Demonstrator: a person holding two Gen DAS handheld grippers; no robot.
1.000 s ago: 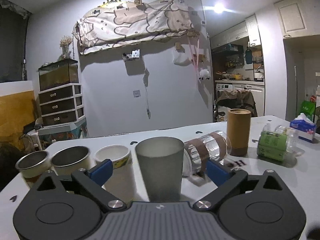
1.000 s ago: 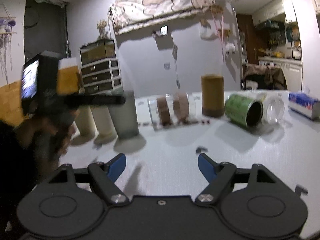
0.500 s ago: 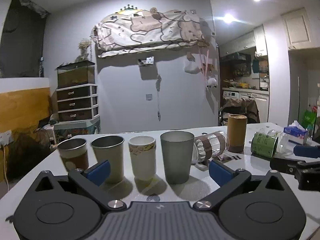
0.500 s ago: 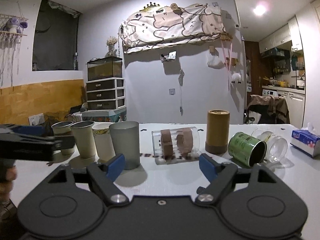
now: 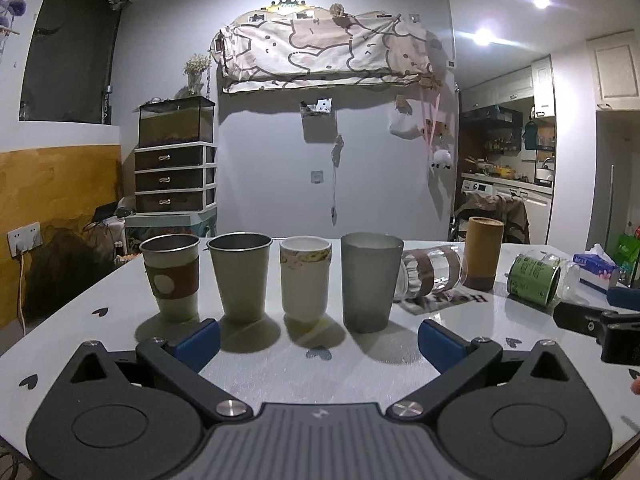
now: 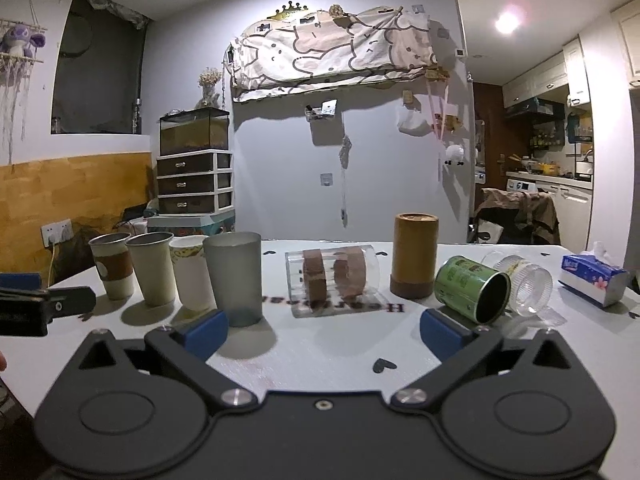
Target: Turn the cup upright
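Fingers of the left gripper (image 5: 319, 340) spread wide apart, nothing between them; blue pads low over the white surface (image 5: 320, 376), in front of a row of cups. Fingers of the right gripper (image 6: 323, 331) likewise wide apart and empty, hovering over the surface (image 6: 332, 356) further right along the same row.

Row, left to right in the left wrist view, all upright with mouths up: metal cup with brown sleeve (image 5: 172, 278), plain metal cup (image 5: 241, 277), white paper cup (image 5: 305, 278), frosted grey cup (image 5: 370, 281). They stand just beside one another; contact between them cannot be told.

Right of the grey cup: clear cup with two brown bands (image 6: 332, 275), lying on its side on a printed sheet (image 6: 352, 307), mouth toward the grey cup. Behind and to its right, a tan cylinder (image 6: 415, 255), upright, closed end on top. Next, a green can (image 6: 472, 289) on its side, dark opening facing the camera, with a clear ribbed jar (image 6: 524, 282) also on its side just behind it, touching or nearly so. Tissue pack (image 6: 592, 279) at the far right edge.

Each gripper shows at the border of the other's view: right one at the right edge of the left wrist view, left one at the left edge of the right wrist view.
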